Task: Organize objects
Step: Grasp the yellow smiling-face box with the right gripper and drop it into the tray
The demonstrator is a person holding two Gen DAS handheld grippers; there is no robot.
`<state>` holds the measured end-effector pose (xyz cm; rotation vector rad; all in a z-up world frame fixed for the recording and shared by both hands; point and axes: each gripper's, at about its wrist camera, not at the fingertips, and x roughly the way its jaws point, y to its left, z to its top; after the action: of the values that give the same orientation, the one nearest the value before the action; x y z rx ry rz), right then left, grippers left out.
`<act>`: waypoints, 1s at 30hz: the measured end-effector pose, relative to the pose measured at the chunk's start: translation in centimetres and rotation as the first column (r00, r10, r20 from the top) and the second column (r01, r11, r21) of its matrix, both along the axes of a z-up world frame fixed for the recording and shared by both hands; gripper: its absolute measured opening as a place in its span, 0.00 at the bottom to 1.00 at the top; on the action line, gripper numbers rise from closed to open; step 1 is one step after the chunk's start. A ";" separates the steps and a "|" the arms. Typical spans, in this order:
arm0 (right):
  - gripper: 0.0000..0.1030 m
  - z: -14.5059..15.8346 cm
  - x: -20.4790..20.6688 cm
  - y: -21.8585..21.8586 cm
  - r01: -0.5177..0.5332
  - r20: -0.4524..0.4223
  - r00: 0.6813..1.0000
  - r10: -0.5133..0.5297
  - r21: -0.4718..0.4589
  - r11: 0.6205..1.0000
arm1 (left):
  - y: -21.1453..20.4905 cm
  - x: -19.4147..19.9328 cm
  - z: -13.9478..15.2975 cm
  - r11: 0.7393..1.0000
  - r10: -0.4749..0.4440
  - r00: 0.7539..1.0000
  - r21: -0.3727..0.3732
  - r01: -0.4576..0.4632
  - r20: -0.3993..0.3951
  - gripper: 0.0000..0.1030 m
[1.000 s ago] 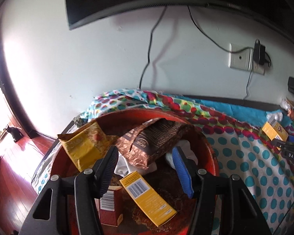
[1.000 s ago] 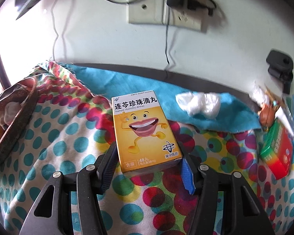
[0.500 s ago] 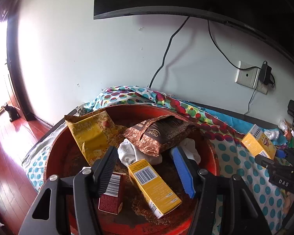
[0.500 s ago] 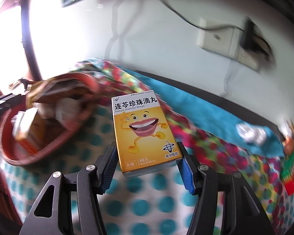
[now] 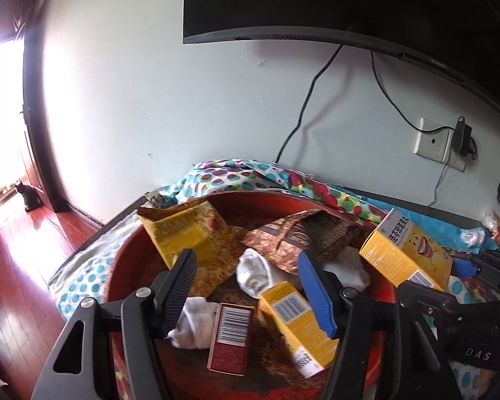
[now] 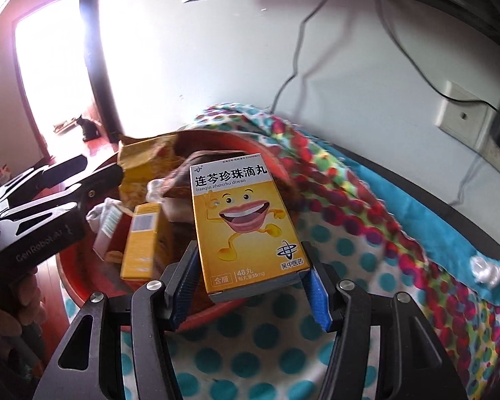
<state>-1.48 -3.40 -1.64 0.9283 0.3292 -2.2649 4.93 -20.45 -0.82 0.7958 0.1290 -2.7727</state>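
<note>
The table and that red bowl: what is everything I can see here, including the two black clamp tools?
bowl: one, red, on the spotted cloth.
snack bags: two, yellow and brown, at the bowl's far side.
small boxes in the bowl: two, yellow and dark red, lying flat.
socks: white, at least two, among the boxes.
cartoon-mouth box: one, yellow, held above the bowl's edge.
cloth: one, polka-dotted, over the table; blue cloth behind.
screen: one, black, on the wall.
wall socket: one, white, charger plugged in.
cat: one, dark, in the doorway.
left gripper: open, empty, jaws just opening, over the bowl.
right gripper: shut on the cartoon-mouth box.
</note>
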 end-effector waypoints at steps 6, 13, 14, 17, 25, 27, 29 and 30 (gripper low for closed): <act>0.54 -1.1 0.7 -2.6 -0.046 0.012 0.999 0.045 0.034 0.998 | -1.9 0.2 0.1 0.995 0.016 1.000 0.101 -0.014 -0.018 0.64; 0.53 -2.8 0.8 -3.5 -0.053 0.040 0.998 0.051 0.065 0.996 | -2.4 0.1 -0.1 0.992 0.035 0.999 0.121 -0.033 -0.012 0.64; 0.53 -3.0 0.8 -3.5 -0.054 0.043 0.998 0.051 0.067 0.996 | -2.4 0.1 -0.2 0.992 0.037 0.999 0.125 -0.035 -0.012 0.64; 0.53 -3.5 0.7 -3.4 -0.055 0.061 0.997 0.051 0.065 0.996 | -2.1 0.1 -0.3 0.994 0.039 0.999 0.106 -0.038 -0.006 0.64; 0.67 -3.8 0.3 -3.5 -0.061 0.061 0.996 0.057 0.056 0.997 | -2.2 -0.1 -0.7 0.993 0.033 0.999 0.112 -0.034 0.013 0.64; 0.67 -3.5 0.3 -3.1 -0.054 0.056 0.997 0.052 0.035 0.998 | -2.1 -0.1 -0.7 0.994 0.035 0.999 0.099 -0.036 0.011 0.64; 0.67 -3.0 0.1 -2.4 -0.044 0.058 0.997 0.044 0.010 0.999 | -2.0 -0.1 -0.7 0.995 0.037 0.999 0.089 -0.037 0.012 0.64; 0.67 -2.7 0.0 -2.1 -0.041 0.056 0.998 0.041 0.003 0.999 | -2.0 -0.2 -0.8 0.995 0.037 0.999 0.087 -0.038 0.013 0.64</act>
<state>-1.49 -5.49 -4.35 0.9764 0.3249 -2.1978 4.75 -22.45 -1.60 0.8210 0.2625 -2.7434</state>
